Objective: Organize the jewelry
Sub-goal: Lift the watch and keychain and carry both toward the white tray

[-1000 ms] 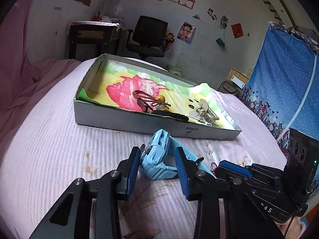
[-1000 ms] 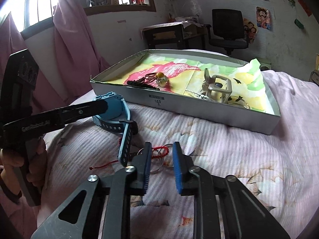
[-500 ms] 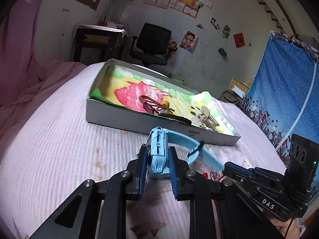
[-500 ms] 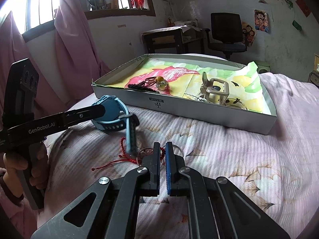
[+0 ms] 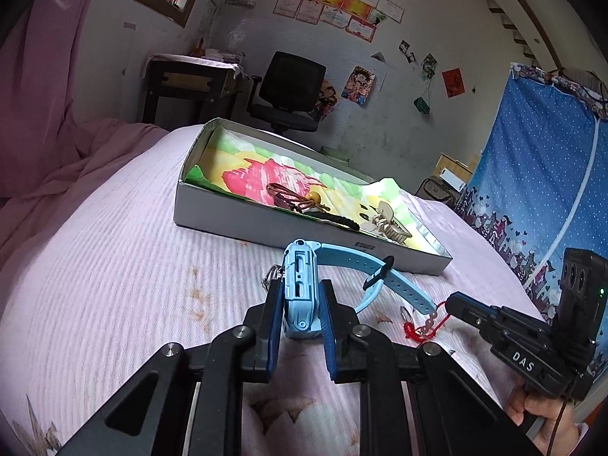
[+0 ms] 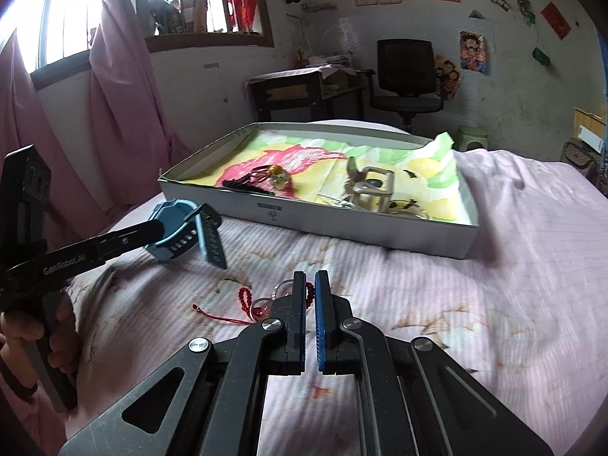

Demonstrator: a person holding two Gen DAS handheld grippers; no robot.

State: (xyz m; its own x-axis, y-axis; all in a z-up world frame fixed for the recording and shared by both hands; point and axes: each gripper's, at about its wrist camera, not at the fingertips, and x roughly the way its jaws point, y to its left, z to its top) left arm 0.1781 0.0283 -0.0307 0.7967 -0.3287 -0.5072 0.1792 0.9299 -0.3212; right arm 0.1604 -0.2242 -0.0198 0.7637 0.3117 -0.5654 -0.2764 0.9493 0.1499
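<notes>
My left gripper [image 5: 301, 296] is shut on a light blue watch [image 5: 300, 292] and holds it just above the pink bedspread; its strap trails to the right. The watch also shows in the right wrist view [image 6: 174, 228]. My right gripper [image 6: 310, 285] is shut on a red string bracelet [image 6: 247, 300] lying with metal rings [image 6: 281, 288] on the bed. The bracelet also shows in the left wrist view [image 5: 421, 326]. A grey shallow box [image 5: 228, 216] lined with colourful paper holds a brown cord, a black bracelet and a beige hair claw [image 6: 370, 190].
The box [image 6: 342, 224] lies across the bed beyond both grippers. A desk and a black office chair [image 6: 406, 76] stand behind the bed. Pink curtains [image 6: 114, 114] hang at the left; a blue curtain [image 5: 532, 190] hangs at the right.
My left gripper closed on the blue watch and lifted it upright off the bed. My right gripper closed on the red string bracelet and rose slightly.
</notes>
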